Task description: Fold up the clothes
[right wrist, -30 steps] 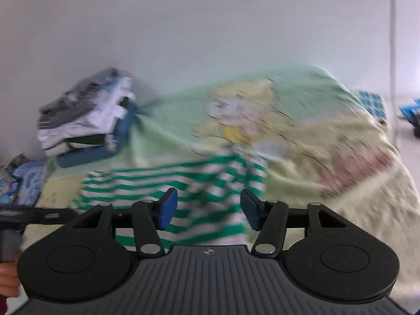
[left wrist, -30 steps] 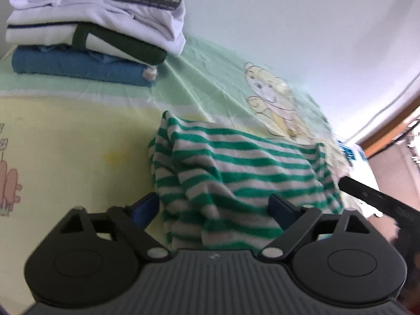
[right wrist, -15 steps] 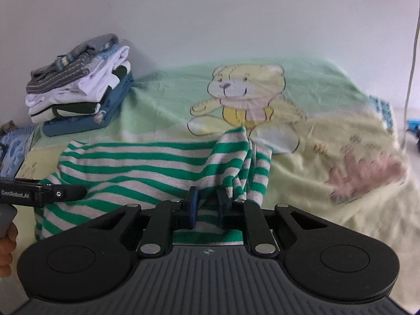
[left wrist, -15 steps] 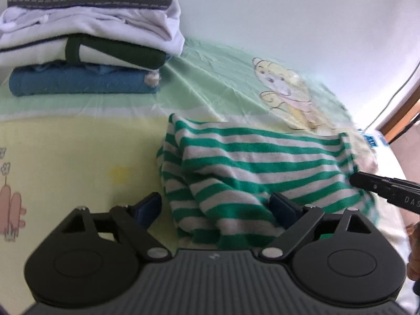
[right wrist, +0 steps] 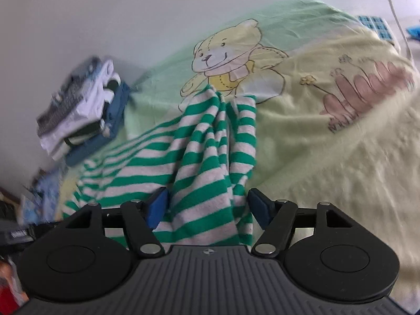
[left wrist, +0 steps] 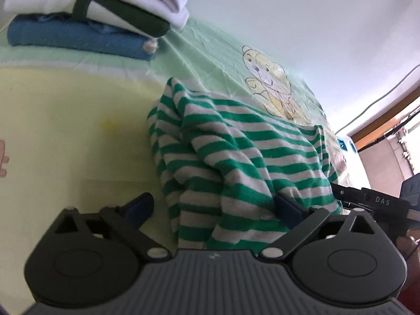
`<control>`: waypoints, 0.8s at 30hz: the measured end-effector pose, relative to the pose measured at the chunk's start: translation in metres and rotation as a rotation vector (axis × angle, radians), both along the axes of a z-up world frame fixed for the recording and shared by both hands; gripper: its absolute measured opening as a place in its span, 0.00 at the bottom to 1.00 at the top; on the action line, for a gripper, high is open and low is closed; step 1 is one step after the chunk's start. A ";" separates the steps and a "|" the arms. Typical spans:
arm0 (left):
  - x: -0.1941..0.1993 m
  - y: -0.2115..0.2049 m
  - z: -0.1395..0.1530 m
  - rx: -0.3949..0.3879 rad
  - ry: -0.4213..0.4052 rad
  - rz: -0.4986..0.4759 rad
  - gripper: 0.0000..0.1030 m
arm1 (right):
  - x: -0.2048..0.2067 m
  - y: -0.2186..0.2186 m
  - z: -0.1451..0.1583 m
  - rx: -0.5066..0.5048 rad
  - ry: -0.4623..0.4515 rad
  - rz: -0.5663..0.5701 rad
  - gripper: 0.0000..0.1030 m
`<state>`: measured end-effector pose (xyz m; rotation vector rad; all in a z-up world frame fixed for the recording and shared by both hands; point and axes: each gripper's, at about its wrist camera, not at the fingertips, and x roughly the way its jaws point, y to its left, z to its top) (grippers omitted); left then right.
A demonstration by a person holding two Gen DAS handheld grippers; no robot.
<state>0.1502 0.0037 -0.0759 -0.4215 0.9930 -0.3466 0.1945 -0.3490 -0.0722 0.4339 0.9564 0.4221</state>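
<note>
A green-and-white striped garment [left wrist: 236,162] lies rumpled on the bed sheet [left wrist: 65,120]. My left gripper [left wrist: 214,207] straddles the garment's near edge. Its jaws are wide and still opening, and the cloth lies loose between them. In the right wrist view the same garment [right wrist: 199,152] is bunched into long folds running away from me. My right gripper [right wrist: 207,204] has that bunch between its blue pads [right wrist: 157,206]. Its jaws are opening and do not press on the cloth. The right gripper's black body [left wrist: 372,199] shows at the left view's right edge.
A stack of folded clothes [left wrist: 92,13] stands at the back left by the wall, and it also shows as a stack [right wrist: 84,107] in the right view. The sheet carries a bear print [right wrist: 223,52]. A cable [left wrist: 380,97] and a wooden frame lie beyond the bed's right side.
The right jaws were shut on the bunched stripes half a second ago and now stand apart. The right gripper sank and rolled. The left jaws spread a little wider.
</note>
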 end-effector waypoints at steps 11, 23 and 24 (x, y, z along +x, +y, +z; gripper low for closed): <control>-0.019 0.001 0.032 -0.044 -0.053 -0.006 0.23 | 0.001 -0.011 0.029 0.103 0.035 0.044 0.35; -0.112 0.029 0.053 -0.025 0.017 0.026 0.23 | -0.069 0.005 0.042 0.154 0.121 0.181 0.35; -0.122 0.028 0.050 -0.023 0.031 0.025 0.23 | -0.079 0.004 0.039 0.138 0.133 0.184 0.35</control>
